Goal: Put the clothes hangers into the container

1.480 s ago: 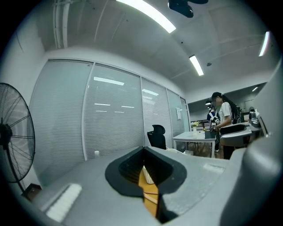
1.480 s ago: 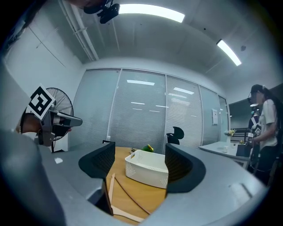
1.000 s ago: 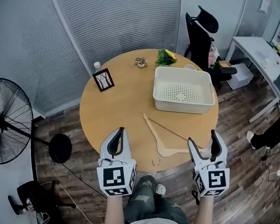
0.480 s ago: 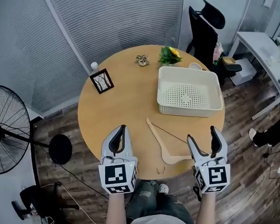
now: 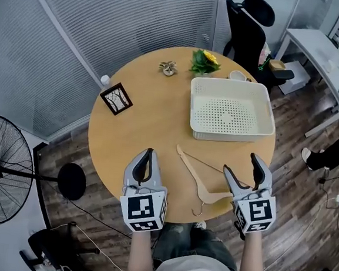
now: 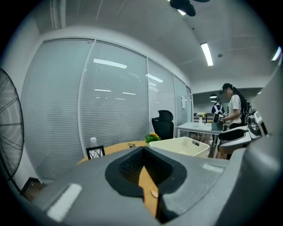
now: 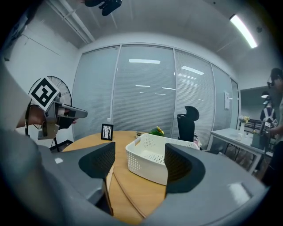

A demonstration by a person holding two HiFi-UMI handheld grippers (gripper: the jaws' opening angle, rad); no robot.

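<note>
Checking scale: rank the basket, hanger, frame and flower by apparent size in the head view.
1. basket
2. hanger
3. frame and flower: these look about alike, so they are left unranked.

Left gripper [image 5: 149, 155] seems closed; right gripper [image 5: 240, 165] stands open.

Round wooden surface [image 5: 140, 129] below me on dark plank floor [image 5: 291, 231]. Blinds-covered glass wall [image 5: 126, 22] behind, black pedestal fan [image 5: 1, 167] my left, black office chair [image 5: 243, 32], white desk [image 5: 318, 47], ceiling strip light [image 6: 206, 54].
</note>
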